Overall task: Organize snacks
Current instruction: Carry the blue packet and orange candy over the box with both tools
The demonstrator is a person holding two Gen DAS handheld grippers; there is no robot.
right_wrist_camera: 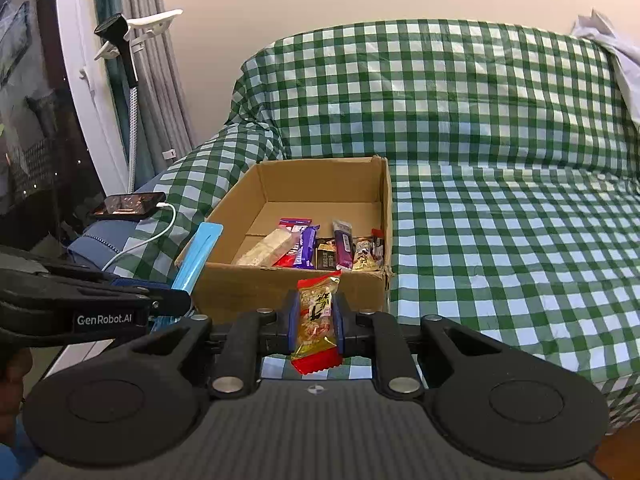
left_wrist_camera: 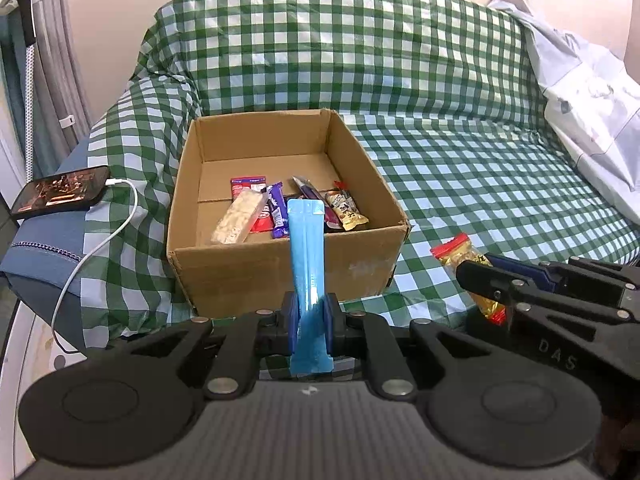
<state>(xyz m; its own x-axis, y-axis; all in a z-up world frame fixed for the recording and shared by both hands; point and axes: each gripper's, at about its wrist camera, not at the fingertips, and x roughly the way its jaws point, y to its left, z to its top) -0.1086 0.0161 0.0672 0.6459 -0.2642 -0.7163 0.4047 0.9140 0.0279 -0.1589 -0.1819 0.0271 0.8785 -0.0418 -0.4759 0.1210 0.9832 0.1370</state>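
An open cardboard box [left_wrist_camera: 224, 276] [right_wrist_camera: 248, 288] sits on the checkered sofa and holds several snack bars [left_wrist_camera: 276, 210] [right_wrist_camera: 304, 250]. My left gripper [left_wrist_camera: 311, 326] is shut on a long blue snack packet [left_wrist_camera: 306, 256], held upright just in front of the box; the packet also shows in the right wrist view [right_wrist_camera: 200, 254]. My right gripper [right_wrist_camera: 316, 330] is shut on a red and gold snack packet [right_wrist_camera: 316, 312], held before the box's near wall. In the left wrist view that packet [left_wrist_camera: 460, 254] and the right gripper [left_wrist_camera: 492, 280] are at the right of the box.
A phone [left_wrist_camera: 60, 192] [right_wrist_camera: 128, 204] on a white charging cable [left_wrist_camera: 100, 248] lies on the blue cushion left of the box. A white plastic bag [left_wrist_camera: 588, 108] lies at the sofa's right end. A lamp stand [right_wrist_camera: 124, 48] and curtains are at the left.
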